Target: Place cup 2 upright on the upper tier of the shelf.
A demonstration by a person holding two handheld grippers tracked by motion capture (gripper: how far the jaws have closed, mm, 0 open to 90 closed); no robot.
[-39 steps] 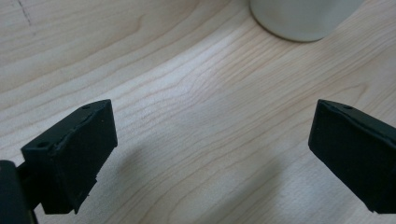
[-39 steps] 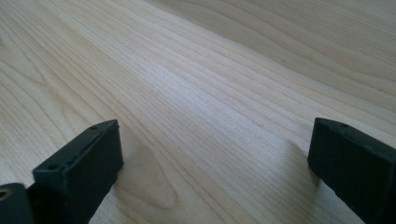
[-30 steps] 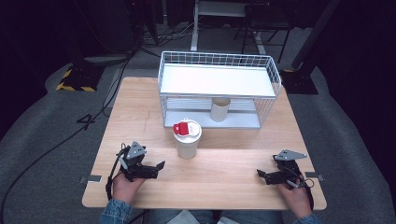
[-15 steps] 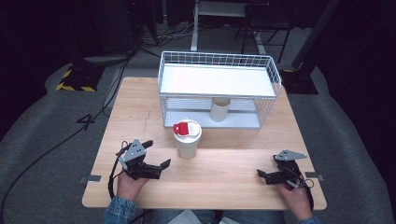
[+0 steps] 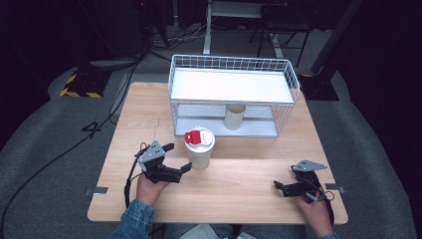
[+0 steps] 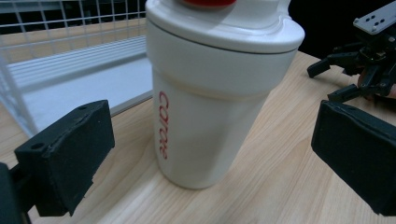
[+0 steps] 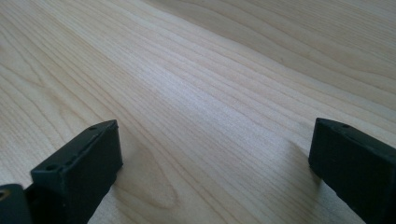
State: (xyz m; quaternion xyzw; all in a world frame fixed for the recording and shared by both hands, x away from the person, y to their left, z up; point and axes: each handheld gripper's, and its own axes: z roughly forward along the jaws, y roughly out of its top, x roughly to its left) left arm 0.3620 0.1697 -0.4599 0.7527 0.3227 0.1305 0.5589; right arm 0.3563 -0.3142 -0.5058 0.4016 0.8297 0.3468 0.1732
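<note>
The white cup [image 5: 199, 148] stands upright on the wooden table [image 5: 249, 184], out in front of the wire rack [image 5: 234, 94], and the left gripper [image 5: 178, 158] is right up beside it. Its jaws are spread wide, one toward the cup's far side and one on the near side, and in the left gripper view the cup [image 6: 210, 102] sits squarely between the two black pads with clear wood showing on either side. No contact there: the pads stand off the cup's wall. The cup carries a white lid with a red cap [image 5: 195, 136] on top and red lettering running down its side.

Over at the right, the right gripper [image 5: 278, 186] rests low near the table's front edge, well apart from the cup, jaws parted with bare wood between them in its own view.

Behind the cup, the rack has a white top shelf, and under it on the lower shelf stands a second, pale cup [image 5: 234, 116], beside and behind the first one. Nothing lies between the left gripper and the white cup; the rack's front edge is close behind it.
</note>
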